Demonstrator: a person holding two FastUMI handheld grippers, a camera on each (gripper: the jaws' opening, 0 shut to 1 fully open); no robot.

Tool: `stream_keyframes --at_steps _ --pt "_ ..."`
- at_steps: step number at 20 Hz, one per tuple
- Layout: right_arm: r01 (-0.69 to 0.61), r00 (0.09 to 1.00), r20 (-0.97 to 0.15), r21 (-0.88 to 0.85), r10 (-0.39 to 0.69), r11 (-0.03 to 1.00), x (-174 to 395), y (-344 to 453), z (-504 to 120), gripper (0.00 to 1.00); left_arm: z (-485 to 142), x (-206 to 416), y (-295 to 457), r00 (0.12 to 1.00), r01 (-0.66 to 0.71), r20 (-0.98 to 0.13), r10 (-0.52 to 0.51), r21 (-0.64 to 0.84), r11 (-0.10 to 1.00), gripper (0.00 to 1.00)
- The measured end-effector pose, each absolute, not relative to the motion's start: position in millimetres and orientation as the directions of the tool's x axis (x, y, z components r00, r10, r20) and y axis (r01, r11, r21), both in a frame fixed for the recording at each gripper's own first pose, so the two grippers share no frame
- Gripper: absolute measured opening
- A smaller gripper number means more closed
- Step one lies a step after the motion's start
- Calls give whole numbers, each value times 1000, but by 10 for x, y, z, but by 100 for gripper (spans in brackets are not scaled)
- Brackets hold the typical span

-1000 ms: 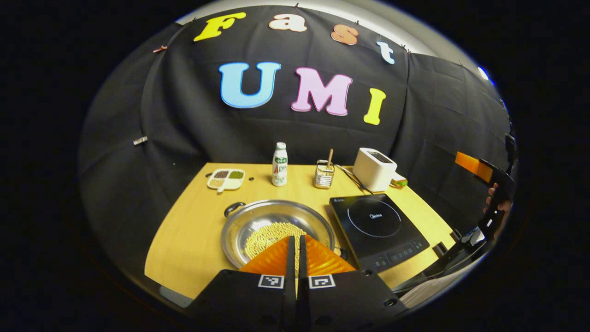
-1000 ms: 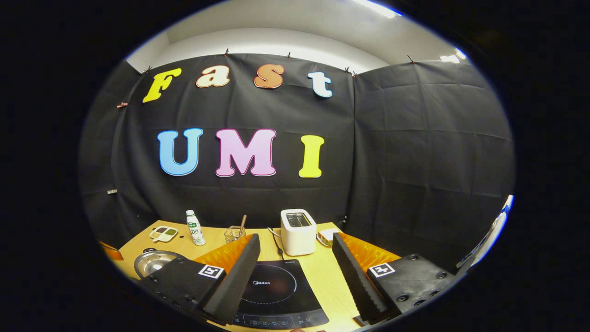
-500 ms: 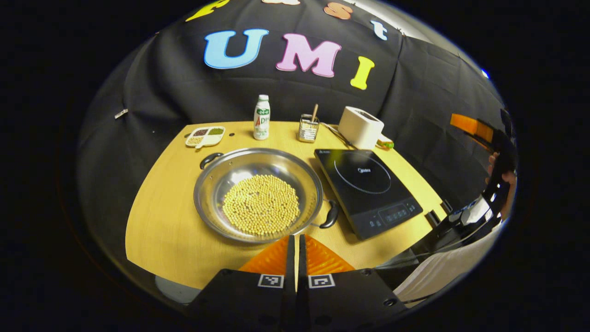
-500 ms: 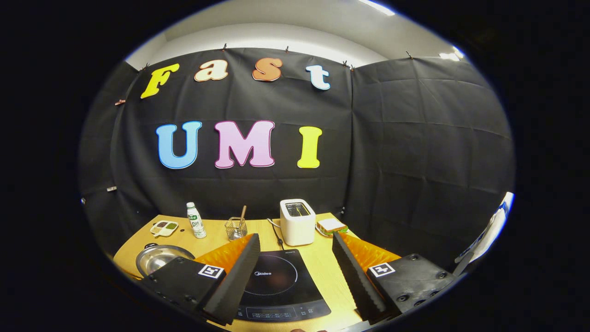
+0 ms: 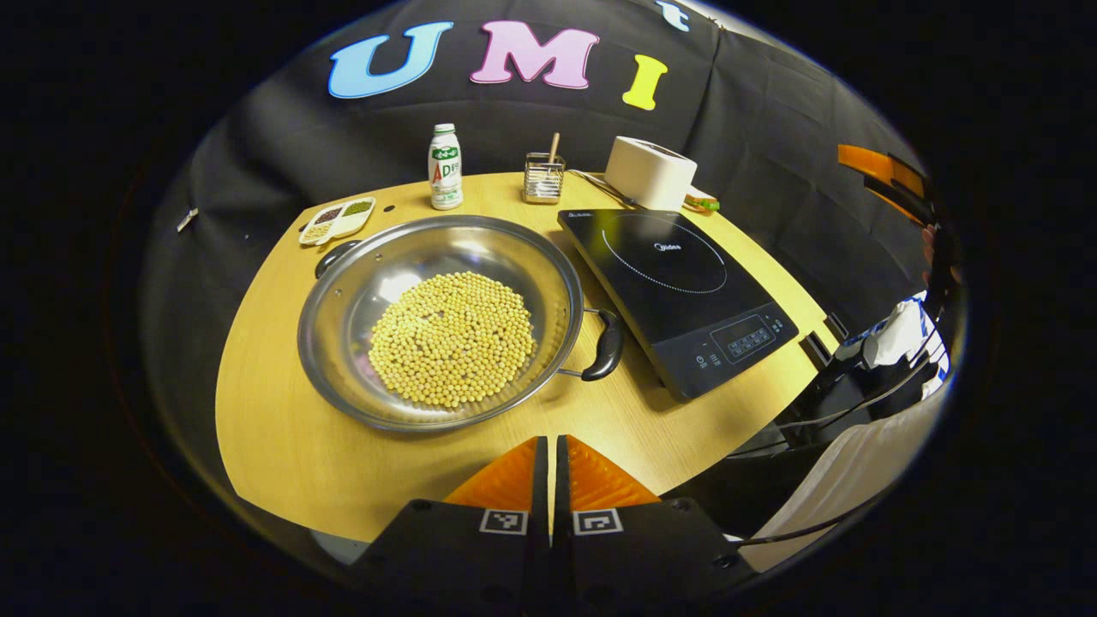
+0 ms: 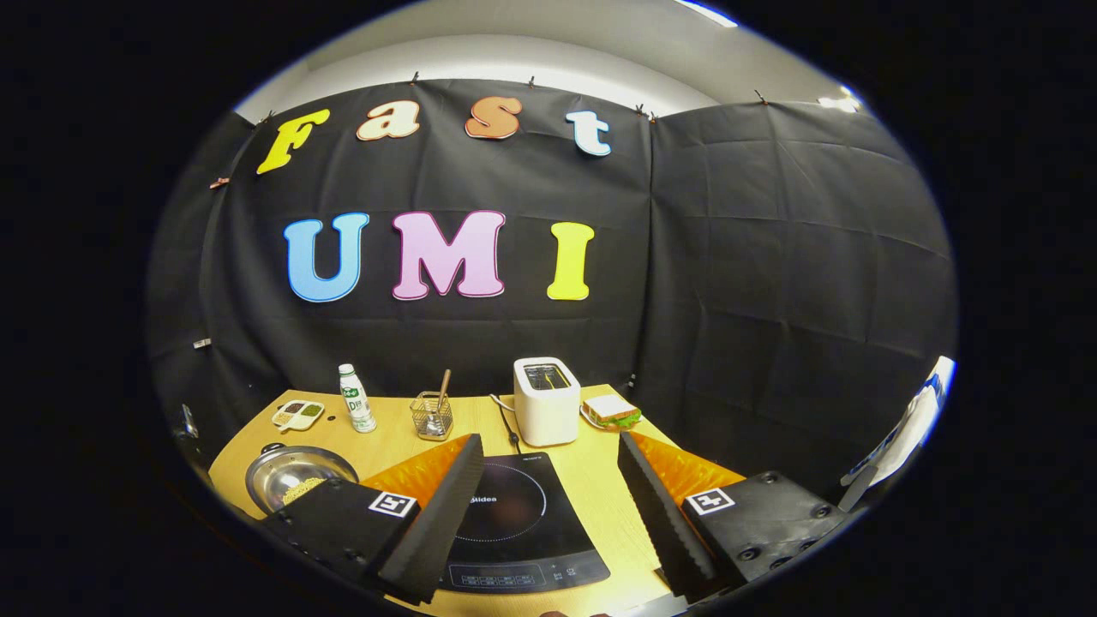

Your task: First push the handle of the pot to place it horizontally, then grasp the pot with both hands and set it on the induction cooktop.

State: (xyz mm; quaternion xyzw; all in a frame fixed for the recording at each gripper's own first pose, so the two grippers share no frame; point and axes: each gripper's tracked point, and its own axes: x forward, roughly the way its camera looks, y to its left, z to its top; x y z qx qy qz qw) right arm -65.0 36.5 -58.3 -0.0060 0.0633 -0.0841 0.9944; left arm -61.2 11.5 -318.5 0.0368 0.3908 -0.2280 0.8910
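Wide, shallow stainless-steel pot [image 5: 437, 317] of yellow beans resting on the pale wooden surface [image 5: 283, 428], just left of the flat black induction cooktop [image 5: 677, 291]; its near black handle [image 5: 605, 344] points toward the cooktop. Left hand-held gripper [image 5: 548, 454] hovers at the near edge, fingers pressed together, empty. Right hand-held gripper [image 6: 548, 480] spread wide above the cooktop [image 6: 514, 523].

Bare table [image 5: 283, 446] fronts the pot [image 5: 343, 291]; its near handle [image 5: 605, 344] sits just beside the induction cooktop [image 5: 677, 291].
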Motion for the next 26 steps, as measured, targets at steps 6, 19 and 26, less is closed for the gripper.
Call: stream_keyframes --at_steps 6,19,26 --pt "160 974 -156 -27 -162 987 -553 255 -680 98 -3383 -438 -187 541 473 -751 -379 -101 875 5" --pt "124 972 -198 -17 -125 992 -110 -58 -738 98 -3428 59 -691 517 409 -772 -369 -155 899 5" --pt "121 970 -212 -6 -120 993 68 -186 -782 98 -3403 394 -879 531 377 -764 -366 -174 910 5"
